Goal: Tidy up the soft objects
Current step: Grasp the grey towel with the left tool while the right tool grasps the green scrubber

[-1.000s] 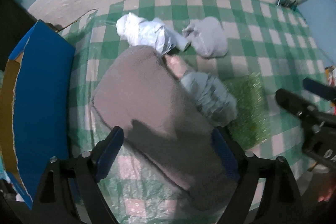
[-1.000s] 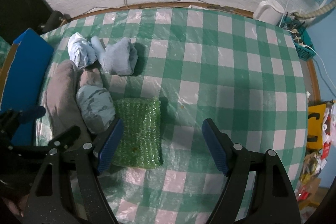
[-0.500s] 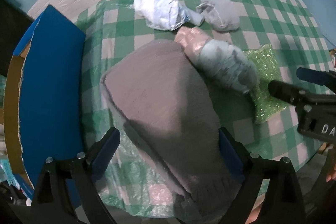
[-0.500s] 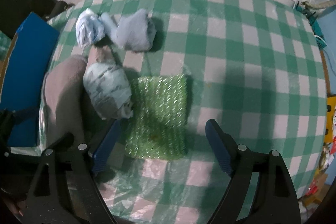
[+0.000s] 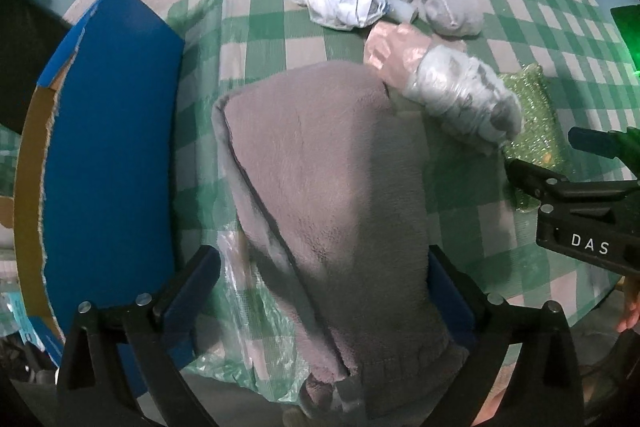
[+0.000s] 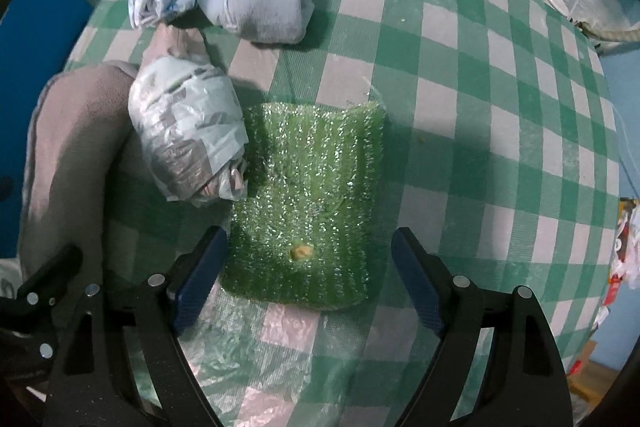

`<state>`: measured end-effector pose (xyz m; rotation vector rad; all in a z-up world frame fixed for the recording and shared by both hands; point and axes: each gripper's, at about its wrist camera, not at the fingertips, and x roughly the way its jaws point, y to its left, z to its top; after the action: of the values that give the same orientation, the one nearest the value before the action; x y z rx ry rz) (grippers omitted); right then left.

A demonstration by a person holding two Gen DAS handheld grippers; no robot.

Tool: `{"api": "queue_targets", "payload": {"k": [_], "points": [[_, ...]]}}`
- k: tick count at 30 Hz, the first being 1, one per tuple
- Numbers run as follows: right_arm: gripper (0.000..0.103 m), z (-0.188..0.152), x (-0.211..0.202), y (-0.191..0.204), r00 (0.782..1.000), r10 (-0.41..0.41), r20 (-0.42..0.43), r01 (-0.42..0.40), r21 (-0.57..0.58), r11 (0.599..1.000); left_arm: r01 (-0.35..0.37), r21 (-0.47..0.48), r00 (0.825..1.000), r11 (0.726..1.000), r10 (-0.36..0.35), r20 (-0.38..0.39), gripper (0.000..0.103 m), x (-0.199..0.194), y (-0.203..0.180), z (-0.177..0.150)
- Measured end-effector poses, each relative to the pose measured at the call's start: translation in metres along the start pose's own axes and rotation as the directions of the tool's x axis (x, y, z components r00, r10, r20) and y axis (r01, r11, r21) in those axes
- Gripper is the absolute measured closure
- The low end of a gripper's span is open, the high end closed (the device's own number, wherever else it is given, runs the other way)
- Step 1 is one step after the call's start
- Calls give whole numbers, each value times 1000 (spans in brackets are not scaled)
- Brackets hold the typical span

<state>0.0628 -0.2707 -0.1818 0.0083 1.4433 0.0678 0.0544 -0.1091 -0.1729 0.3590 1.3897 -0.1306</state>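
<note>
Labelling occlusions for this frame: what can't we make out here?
- Left wrist view: near end of the grey fleece runs under the left tongs and off the bottom edge.
- Same view: blue box interior unseen; only its outside shows.
- Right wrist view: yellowish speck on the green sponge, too small to identify.

The right gripper (image 6: 308, 277) hangs wide apart over the green sponge (image 6: 310, 203) on the checked tablecloth (image 6: 480, 107).

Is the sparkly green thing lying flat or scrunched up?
Flat. The sparkly green pad lies spread on the checkered tablecloth, showing its whole rectangle, between the open right tongs, which aren't touching it.
</note>
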Motion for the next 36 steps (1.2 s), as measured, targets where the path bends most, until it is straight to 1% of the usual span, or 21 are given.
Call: {"api": "queue_targets", "payload": {"k": [4, 6, 7, 8, 9, 10, 11, 12, 13, 14, 16, 17, 19, 22, 27, 28, 34, 36], "points": [[20, -4, 8, 3, 1000, 0, -16, 0, -22, 1000, 15, -2, 1000, 1000, -15, -13, 2, 6, 0, 0], [22, -7, 10, 1, 1000, 8, -8, -8, -23, 1000, 19, -1, 1000, 1000, -19, -10, 3, 8, 2, 3], [25, -8, 10, 1, 1000, 8, 0, -8, -22, 1000, 18, 1, 1000, 1000, -18, -10, 7, 9, 2, 2], [33, -9, 9, 0, 1000, 8, 7, -8, -22, 1000, 20, -1, 1000, 1000, -20, -12, 10, 9, 2, 1], [38, -9, 7, 0, 1000, 6, 14, -6, -26, 1000, 26, -1, 1000, 1000, -26, -10, 17, 8, 2, 1], [46, -12, 6, -2, 1000, 8, 15, -7, -31, 999, 39, 3, 999, 999, -39, -6, 23, 8, 1, -1], [52, -11, 4, -3, 1000, 9, 14, -9, -40, 999, 47, 10, 999, 999, -47, -8, 24, 8, 0, -3], [56, -12, 3, -2, 1000, 11, 13, -11, -52, 999, 47, 16, 999, 999, -47, -9, 28, 8, -1, -4], [67, -10, 2, -2, 1000, 12, 12, -11, -56, 998, 36, 30, 999, 999, -36, 1, 35, 8, -4, -5], [74, -9, 1, -2, 1000, 11, 10, -10, -57, 998, 29, 40, 1000, 999, -29, 7, 38, 7, -5, -6], [79, -6, -2, -1, 1000, 17, 7, -17, -55, 998, 25, 58, 1000, 998, -26, 16, 50, 5, -11, -8], [80, -4, -3, -2, 1000, 19, 7, -19, -55, 998, 25, 63, 999, 998, -27, 22, 53, 4, -12, -9], [81, -5, -8, -5, 1000, 9, 9, -9, -62, 998, 27, 72, 999, 997, -30, 33, 63, 0, -17, -11], [82, -7, -20, -13, 1000, 1, 23, 1, -60, 998, 28, 85, 998, 996, -33, 53, 70, -9, -26, -11], [83, -5, -42, -20, 998, 8, 62, -5, -47, 999, 32, 84, 996, 996, -38, 78, 75, -20, -26, -15], [83, -3, -48, -16, 998, 11, 69, -8, -44, 999, 34, 83, 996, 996, -40, 83, 76, -20, -20, -15], [83, -1, -77, -17, 992, 30, 119, -25, -38, 999, 28, 81, 992, 996, -38, 121, 77, -30, -14, -19], [83, 0, -82, -15, 990, 35, 134, -30, -40, 999, 26, 81, 991, 996, -36, 130, 77, -32, -12, -16]]}}
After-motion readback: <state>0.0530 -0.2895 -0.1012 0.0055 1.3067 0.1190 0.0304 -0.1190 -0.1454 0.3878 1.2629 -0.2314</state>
